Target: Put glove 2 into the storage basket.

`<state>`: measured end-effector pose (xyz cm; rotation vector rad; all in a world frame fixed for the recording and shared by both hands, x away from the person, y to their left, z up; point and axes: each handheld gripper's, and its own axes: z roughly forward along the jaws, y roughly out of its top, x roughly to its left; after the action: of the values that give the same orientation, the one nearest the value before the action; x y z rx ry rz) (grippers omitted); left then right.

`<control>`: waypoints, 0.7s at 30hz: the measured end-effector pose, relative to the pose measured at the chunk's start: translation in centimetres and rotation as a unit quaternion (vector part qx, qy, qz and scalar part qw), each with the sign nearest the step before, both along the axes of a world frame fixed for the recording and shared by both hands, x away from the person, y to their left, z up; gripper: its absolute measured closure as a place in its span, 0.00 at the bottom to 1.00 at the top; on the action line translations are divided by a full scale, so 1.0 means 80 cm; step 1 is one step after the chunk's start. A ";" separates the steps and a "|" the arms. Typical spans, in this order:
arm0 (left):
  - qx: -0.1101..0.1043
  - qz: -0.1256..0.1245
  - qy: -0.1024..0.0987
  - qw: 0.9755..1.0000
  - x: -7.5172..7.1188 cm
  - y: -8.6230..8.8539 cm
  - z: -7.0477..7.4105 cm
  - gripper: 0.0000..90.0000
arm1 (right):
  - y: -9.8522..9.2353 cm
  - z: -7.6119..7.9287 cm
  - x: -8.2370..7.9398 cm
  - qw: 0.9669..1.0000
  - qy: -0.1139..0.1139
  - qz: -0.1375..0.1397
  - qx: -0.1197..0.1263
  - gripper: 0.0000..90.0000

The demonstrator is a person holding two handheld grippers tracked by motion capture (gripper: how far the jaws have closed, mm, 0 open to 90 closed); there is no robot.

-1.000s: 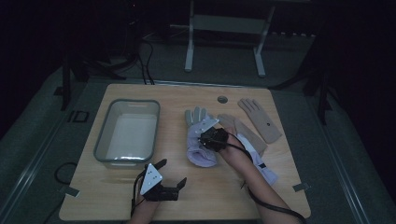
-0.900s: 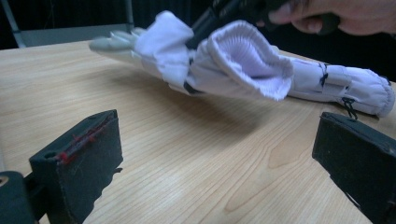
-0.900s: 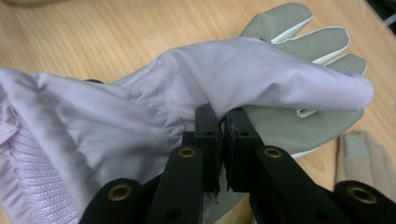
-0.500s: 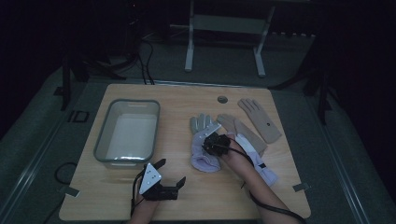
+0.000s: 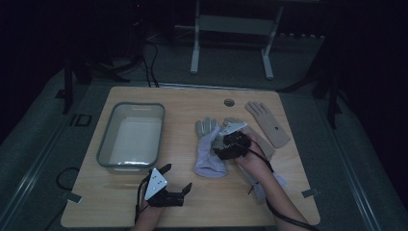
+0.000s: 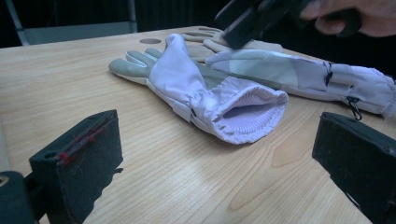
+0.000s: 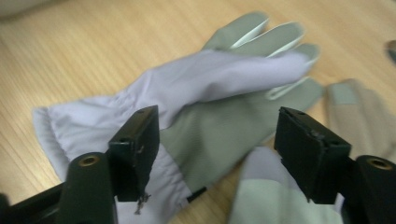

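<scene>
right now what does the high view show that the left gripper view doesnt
High view alone: the grey tub at the table's left, a tan glove at the far right, the floor and a metal stand beyond the table, and the left gripper seen whole, jaws open near the front edge.

Left gripper view alone: the open ribbed cuff of the nearer lilac glove, and a clip on the second lilac glove.

Both: the wooden table, the lilac gloves and the right gripper above them.

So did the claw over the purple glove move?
Yes. The right claw slid toward the person's side, away from the round hole in the table, along the purple glove.
</scene>
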<state>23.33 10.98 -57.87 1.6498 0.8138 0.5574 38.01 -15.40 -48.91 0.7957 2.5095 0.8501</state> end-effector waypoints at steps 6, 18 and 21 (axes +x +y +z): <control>-0.002 -0.002 0.004 1.000 0.001 0.000 0.000 0.02 | -0.050 0.038 -0.010 0.998 -0.009 -0.043 0.054 0.37; 0.004 -0.007 0.007 1.000 0.002 -0.002 0.000 0.02 | -0.123 0.053 -0.042 0.996 0.006 -0.070 0.062 0.42; 0.002 -0.010 0.010 1.000 0.003 -0.002 0.000 0.02 | -0.133 0.047 -0.045 0.995 0.016 -0.075 0.059 0.42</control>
<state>23.55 10.84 -57.84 1.6679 0.8107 0.5306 34.41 -26.03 -45.15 1.0303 2.4073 0.9468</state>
